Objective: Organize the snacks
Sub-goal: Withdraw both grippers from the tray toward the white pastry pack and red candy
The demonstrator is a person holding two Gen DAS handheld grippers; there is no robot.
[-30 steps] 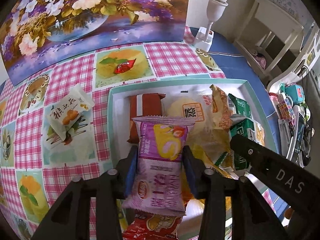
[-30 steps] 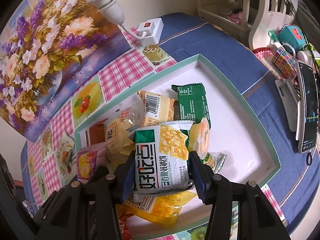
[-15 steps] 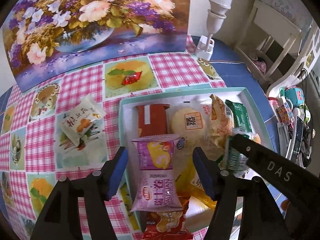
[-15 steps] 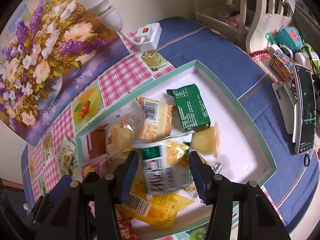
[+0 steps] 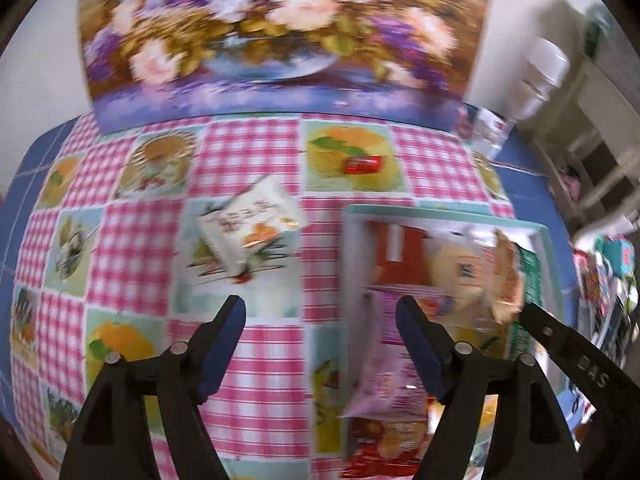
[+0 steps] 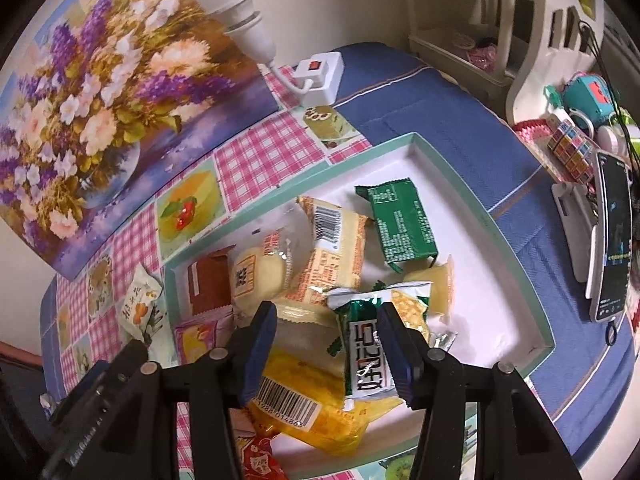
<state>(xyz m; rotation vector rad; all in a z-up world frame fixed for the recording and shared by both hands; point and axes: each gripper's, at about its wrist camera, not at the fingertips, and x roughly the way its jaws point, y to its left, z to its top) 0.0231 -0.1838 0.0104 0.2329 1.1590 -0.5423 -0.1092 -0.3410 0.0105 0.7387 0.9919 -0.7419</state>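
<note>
While the left view is smeared by blur, the left tongs [image 5: 320, 316], just opened wide, are seen empty; the right tongs [image 6: 326, 324], parted, release the green-white packet [image 6: 366, 344] onto the partly hidden snack pile within the tray [image 6: 516, 240].

The snack packets [image 6: 328, 248] are glossy plastic film. The checked tablecloth [image 5: 256, 160] looks smooth; the tray [image 6: 516, 280] is matt white inside.

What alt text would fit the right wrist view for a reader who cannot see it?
The right gripper hangs open over a teal-rimmed tray heaped with snack packets; a green and white packet lies loose by one finger. A dark green packet lies behind, and a white packet sits outside on the checked tablecloth.
</note>
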